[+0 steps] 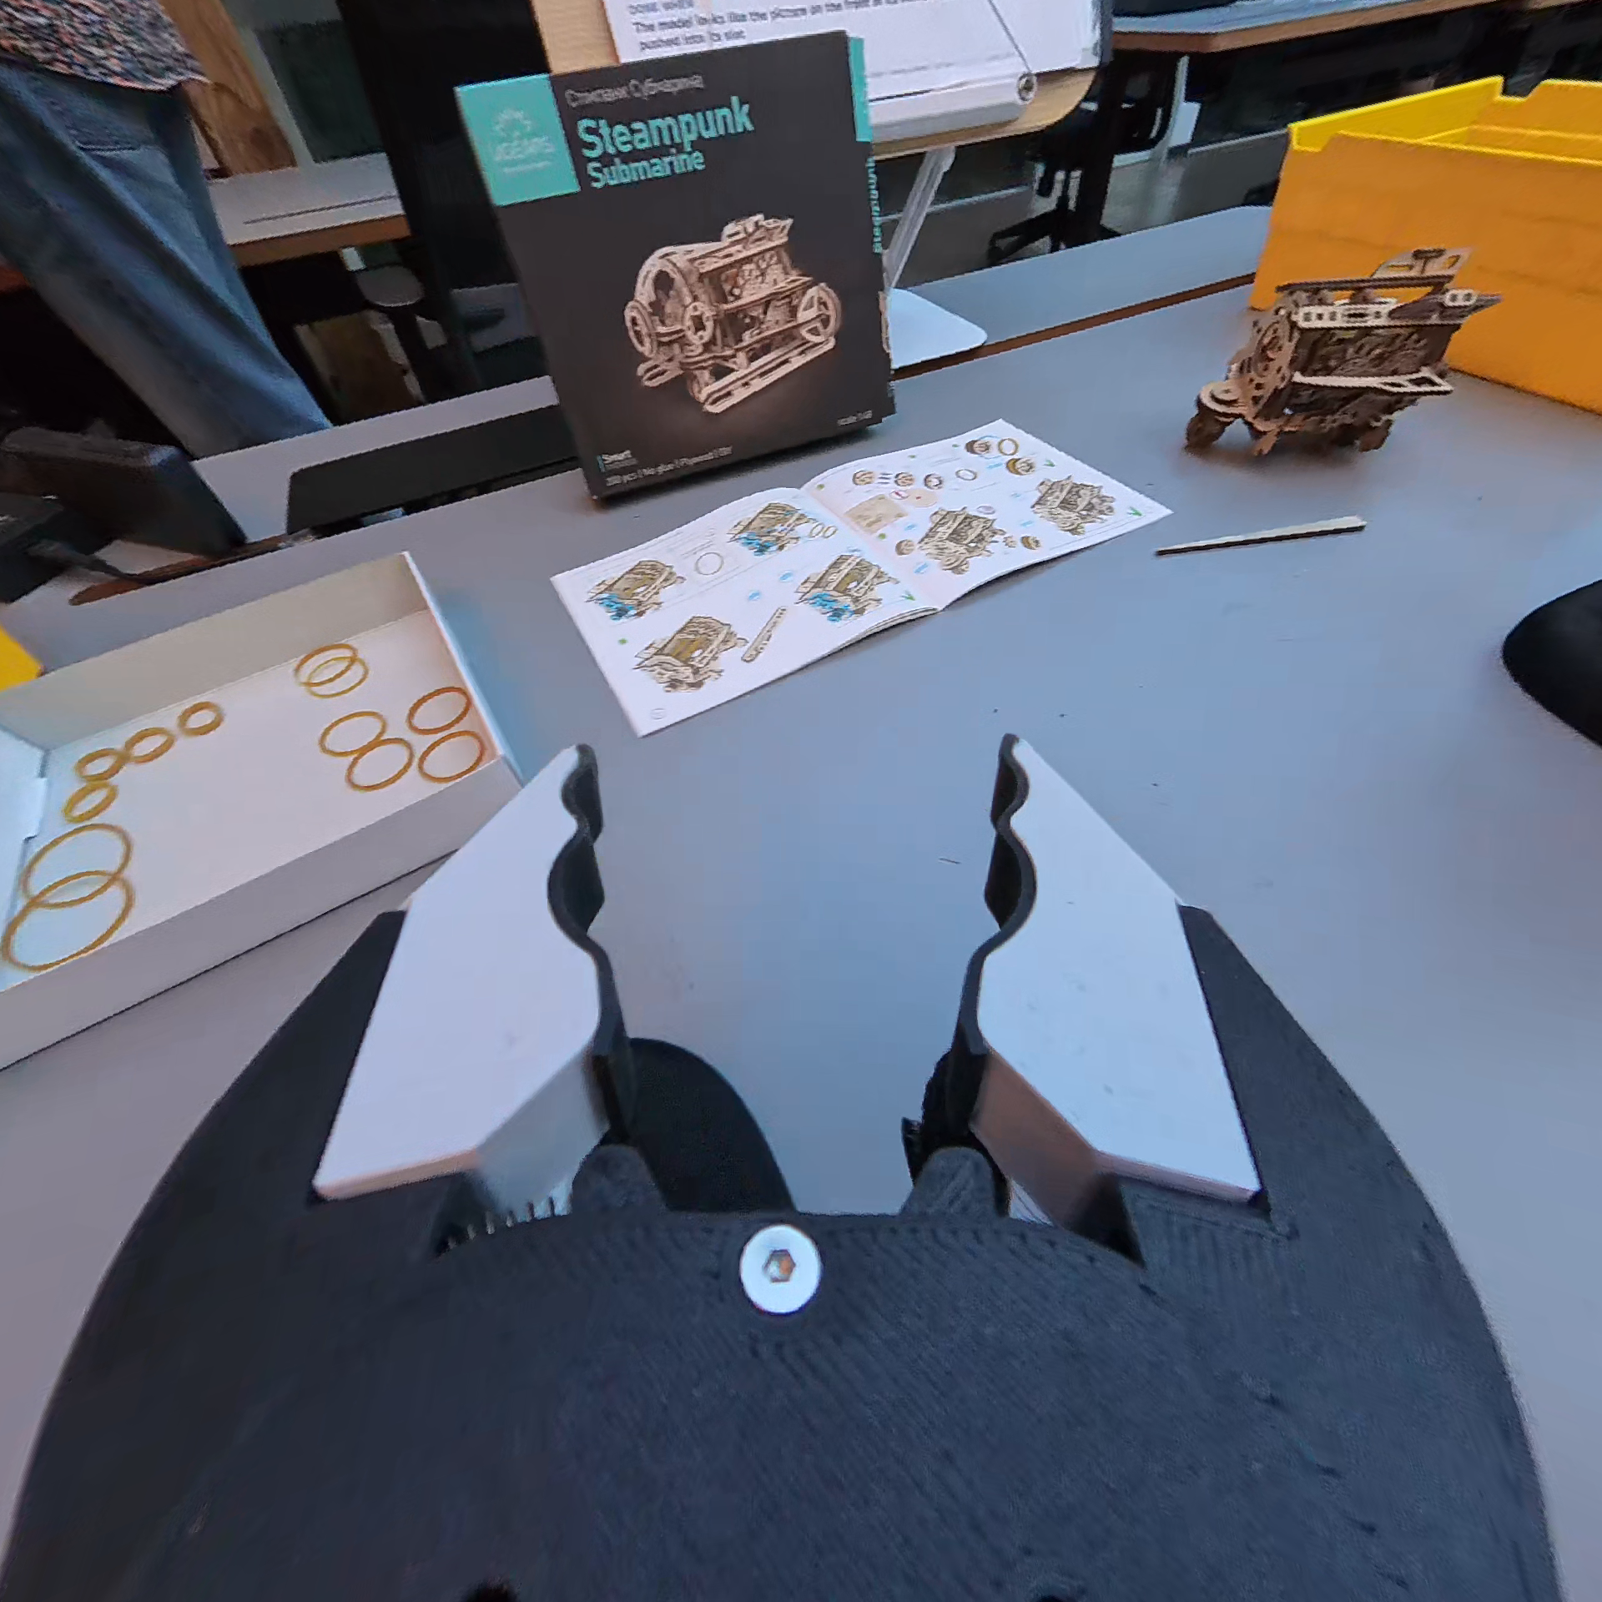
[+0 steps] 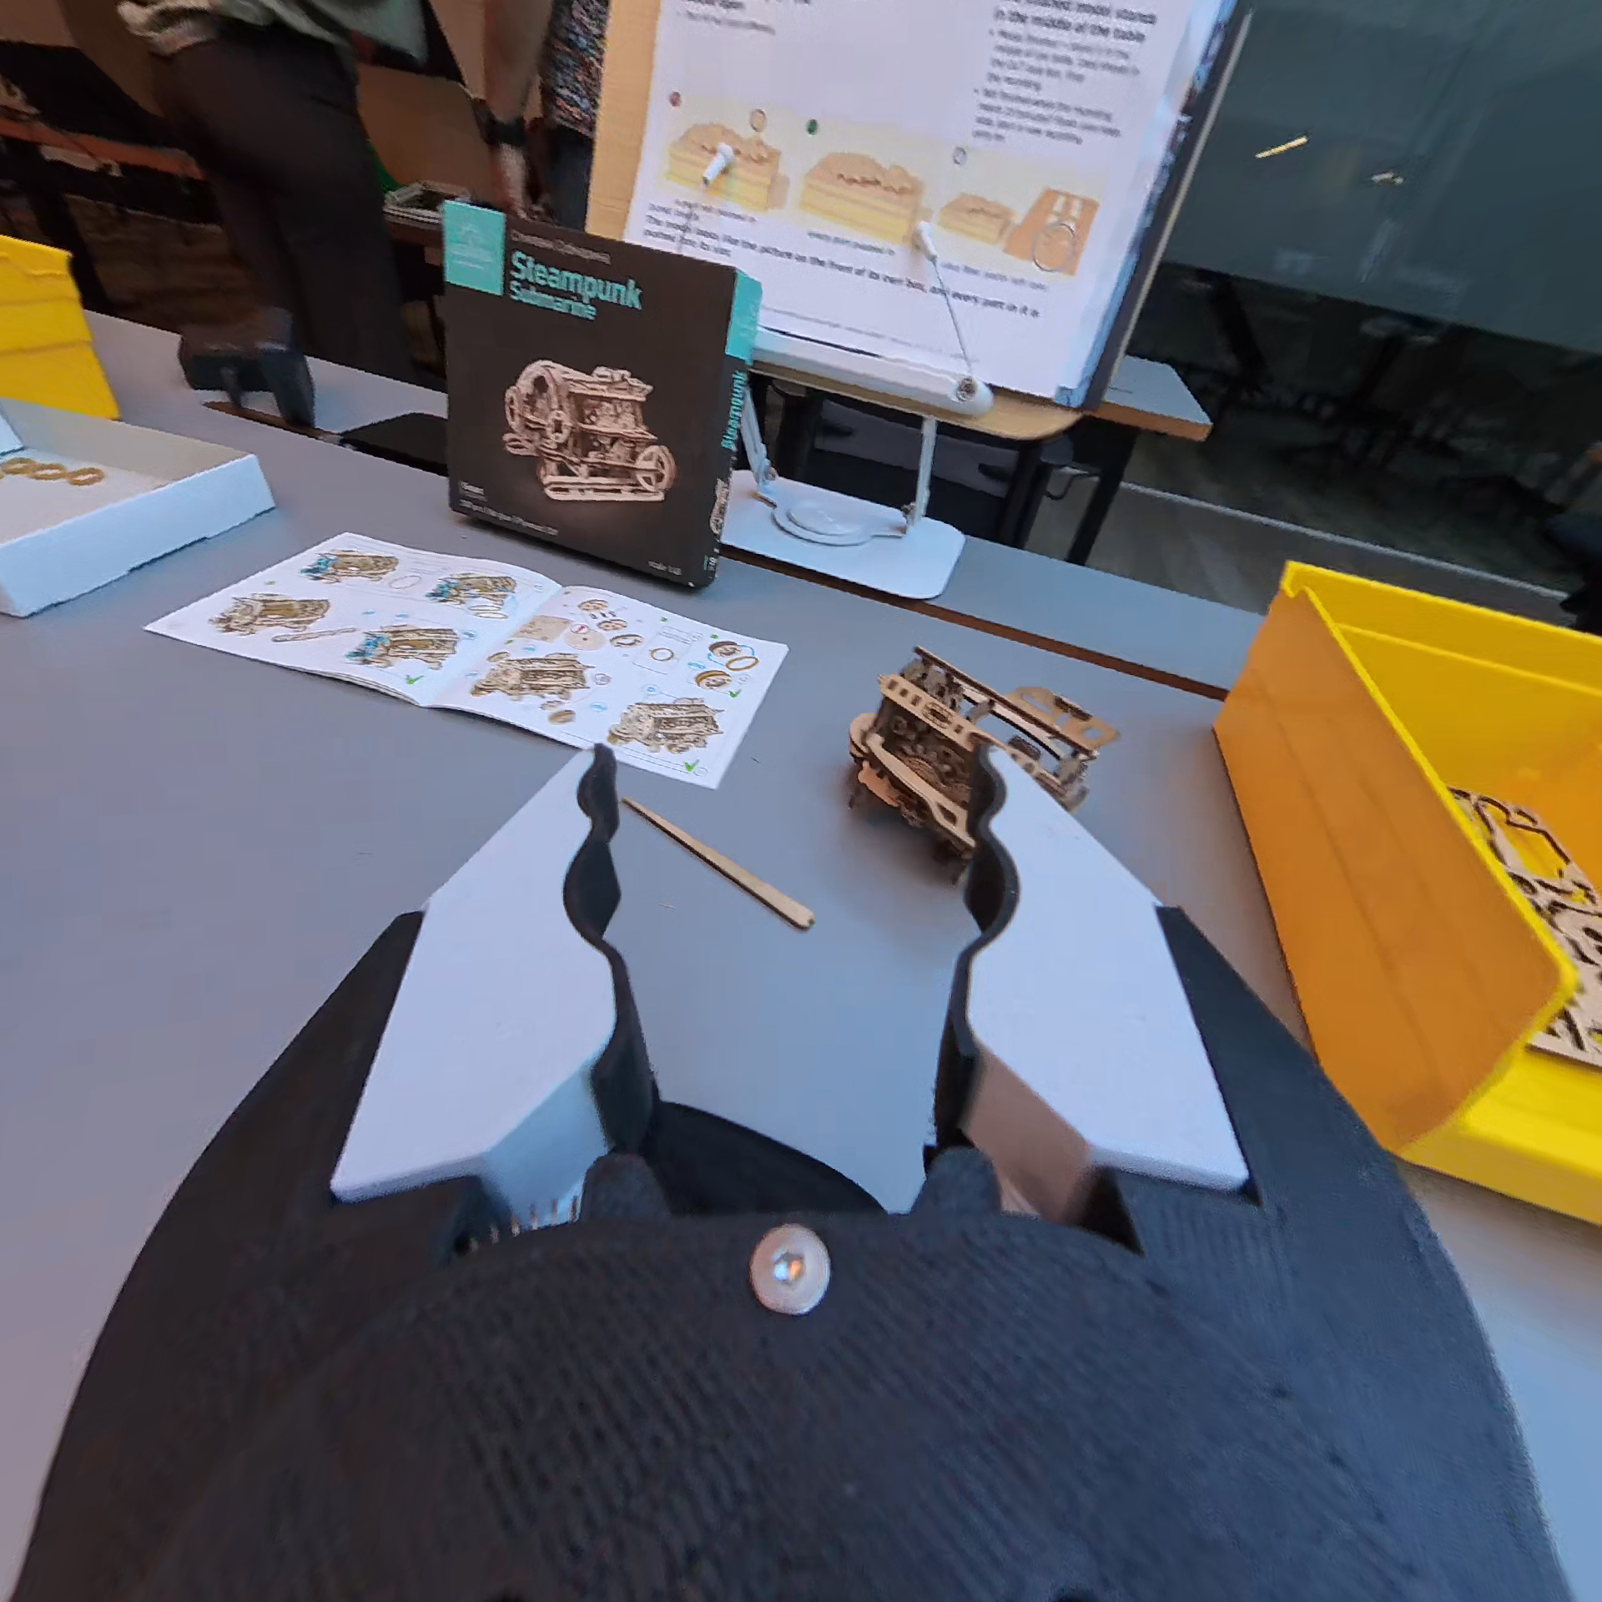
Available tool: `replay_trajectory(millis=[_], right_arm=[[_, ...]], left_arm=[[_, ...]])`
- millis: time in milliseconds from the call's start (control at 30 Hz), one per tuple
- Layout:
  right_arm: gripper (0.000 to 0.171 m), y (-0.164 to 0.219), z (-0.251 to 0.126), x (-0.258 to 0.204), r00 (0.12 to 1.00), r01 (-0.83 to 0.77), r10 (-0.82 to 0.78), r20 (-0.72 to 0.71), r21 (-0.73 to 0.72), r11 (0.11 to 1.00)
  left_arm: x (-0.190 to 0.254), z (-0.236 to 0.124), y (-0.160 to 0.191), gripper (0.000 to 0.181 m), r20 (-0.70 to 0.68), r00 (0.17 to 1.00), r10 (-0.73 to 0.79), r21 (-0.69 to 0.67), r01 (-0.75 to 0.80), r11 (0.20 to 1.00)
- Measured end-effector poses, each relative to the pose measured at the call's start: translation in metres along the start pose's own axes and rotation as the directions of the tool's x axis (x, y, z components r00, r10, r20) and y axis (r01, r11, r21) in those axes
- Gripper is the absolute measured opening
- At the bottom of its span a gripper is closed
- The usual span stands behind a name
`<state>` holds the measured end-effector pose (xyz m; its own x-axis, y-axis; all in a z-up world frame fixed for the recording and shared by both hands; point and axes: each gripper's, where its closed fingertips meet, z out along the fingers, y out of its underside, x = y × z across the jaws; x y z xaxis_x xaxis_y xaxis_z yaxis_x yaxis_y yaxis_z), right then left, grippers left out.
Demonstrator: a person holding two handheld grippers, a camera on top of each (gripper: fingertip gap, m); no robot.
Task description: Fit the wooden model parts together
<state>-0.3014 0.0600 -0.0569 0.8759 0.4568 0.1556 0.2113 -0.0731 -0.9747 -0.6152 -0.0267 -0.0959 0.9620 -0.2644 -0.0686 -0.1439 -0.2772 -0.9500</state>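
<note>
A partly built wooden model [image 1: 1335,355] stands on the grey table at the far right, also in the right wrist view [image 2: 945,737], just beyond my right fingertip. A thin wooden stick [image 1: 1261,536] lies near it, and in the right wrist view [image 2: 719,862] it lies between my right fingers. My left gripper [image 1: 797,763] is open and empty over bare table, in front of the open instruction booklet [image 1: 858,555]. My right gripper [image 2: 793,771] is open and empty. A white tray [image 1: 260,875] of rubber rings sits to the left.
The model's dark box [image 1: 693,260] stands upright behind the booklet [image 2: 468,650]. A yellow bin [image 2: 1387,867] with wooden sheets sits at the right. A yellow bin [image 1: 1430,217] stands behind the model. An instruction board on a stand [image 2: 867,173] and people are behind the table.
</note>
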Motion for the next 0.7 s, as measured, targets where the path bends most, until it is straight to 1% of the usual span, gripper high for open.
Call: replay_trajectory(millis=[33,100,167,233,267,333,433,500,533,600,700], right_arm=[[0.08,-0.003,0.002,-0.012,0.999,-0.011,0.011,0.047,0.014,1.0],[0.073,-0.008,0.007,-0.049,0.981,-0.048,0.04,0.189,0.038,0.998],[0.07,-0.009,0.012,-0.084,0.956,0.011,-0.026,0.292,0.054,0.998],[0.075,-0.015,0.016,-0.118,0.915,0.108,-0.137,0.379,0.096,0.99],[0.078,-0.022,0.017,-0.135,0.889,0.128,-0.172,0.424,0.131,0.983],[0.079,-0.033,0.018,-0.168,0.818,0.136,-0.209,0.536,0.172,0.976],[0.082,-0.042,0.031,-0.204,0.729,0.141,-0.221,0.648,0.174,0.975],[0.081,-0.052,0.045,-0.22,0.691,0.156,-0.233,0.684,0.173,0.972],[0.08,-0.059,0.054,-0.226,0.686,0.162,-0.246,0.684,0.187,0.969],[0.076,-0.076,0.076,-0.23,0.715,0.148,-0.248,0.654,0.205,0.967],[0.077,-0.092,0.109,-0.228,0.777,0.088,-0.19,0.601,0.196,0.977]], left_arm=[[-0.006,-0.004,0.0,0.09,0.02,1.0,0.004,0.008,-0.004,1.0],[-0.015,-0.011,-0.003,0.089,0.047,0.999,0.012,0.027,-0.013,1.0],[-0.021,-0.015,-0.009,0.088,0.055,0.998,0.025,0.043,-0.028,0.999],[-0.026,-0.017,-0.019,0.088,0.054,0.998,0.041,0.06,-0.045,0.997],[-0.027,-0.017,-0.026,0.087,0.046,0.998,0.045,0.074,-0.048,0.996],[-0.026,-0.016,-0.043,0.086,0.003,0.999,0.041,0.114,-0.041,0.993],[-0.023,-0.008,-0.071,0.084,-0.085,0.996,0.02,0.174,-0.005,0.985],[-0.026,0.0,-0.087,0.082,-0.115,0.993,0.012,0.201,0.012,0.979],[-0.028,0.005,-0.095,0.081,-0.121,0.993,0.018,0.217,0.008,0.976],[-0.036,0.016,-0.11,0.08,-0.119,0.992,0.037,0.249,-0.007,0.969],[-0.052,0.035,-0.128,0.08,-0.118,0.992,0.042,0.269,-0.009,0.963]])
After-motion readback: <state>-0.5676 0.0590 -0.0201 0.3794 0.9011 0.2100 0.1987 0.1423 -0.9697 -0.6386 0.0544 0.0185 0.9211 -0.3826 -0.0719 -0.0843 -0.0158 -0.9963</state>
